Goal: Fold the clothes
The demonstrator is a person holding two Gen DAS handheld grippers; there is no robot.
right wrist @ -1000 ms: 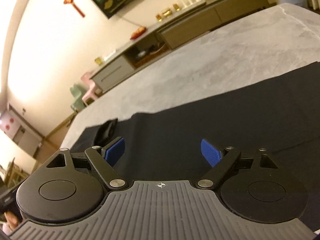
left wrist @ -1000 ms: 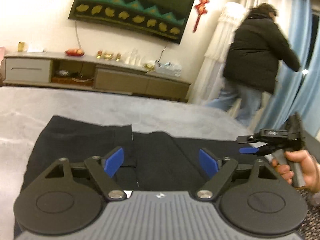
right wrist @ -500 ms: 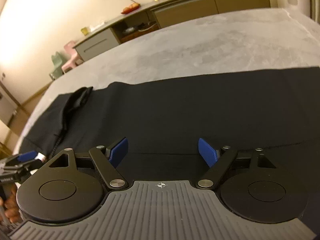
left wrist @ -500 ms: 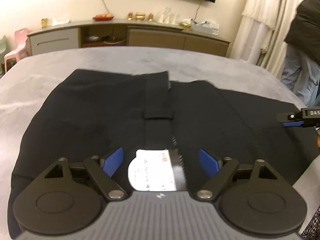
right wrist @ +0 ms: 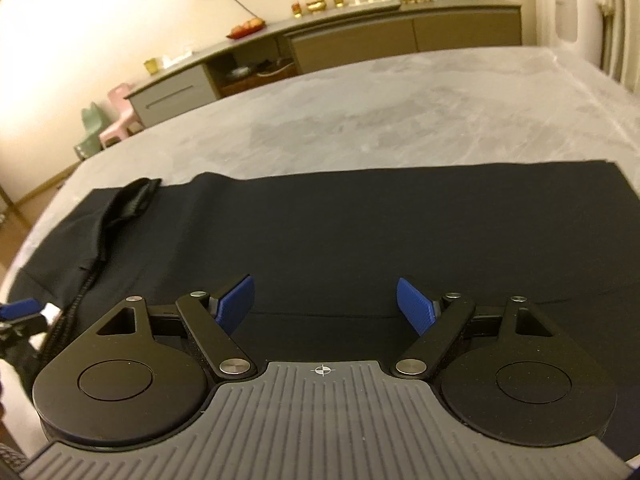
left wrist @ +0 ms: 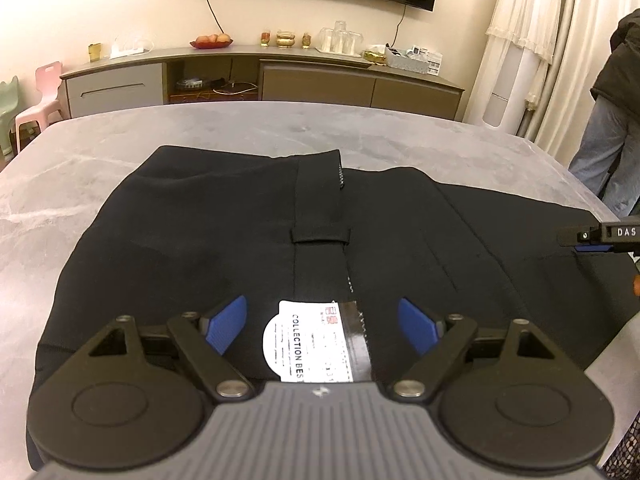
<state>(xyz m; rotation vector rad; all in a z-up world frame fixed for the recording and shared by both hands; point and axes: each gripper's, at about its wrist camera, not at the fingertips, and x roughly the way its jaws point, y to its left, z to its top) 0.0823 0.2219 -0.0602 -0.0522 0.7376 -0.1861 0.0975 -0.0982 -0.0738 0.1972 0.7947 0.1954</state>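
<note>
- Black fabric trousers (left wrist: 224,232) lie spread flat on the grey marbled tabletop (left wrist: 248,132), waistband end toward the left gripper (left wrist: 320,322), legs running toward the right gripper (right wrist: 325,305).
- White printed hang tag (left wrist: 304,344) sits at the waistband, right between the left gripper's blue pads; a belt loop and open fly edge show above it.
- Left gripper: jaws released, spread wide, hovering over the waistband with nothing held.
- Right gripper: jaws released too, over the near edge of the leg panel; a faint seam or crease line runs across just ahead of its pads.
- The cloth looks at most one layer doubled lengthways. That fits either a garment laid out for folding or one partway through, so stage stays open.
- For any grasp here, judgement: pinch the near edge only, taking all layers at once, else the lower layer drags and skews.
- Keep the tag out of the left pinch; card slips and gives a weak hold.
- Both ends should lift and travel together, level, or the smooth fabric sags mid-span and wrinkles.
- Bunched flap at the far left (right wrist: 128,204) in the right wrist view would need flattening to avoid a lump.
- A standing person in dark jacket (left wrist: 616,92) is at the right, clear of the work.
</note>
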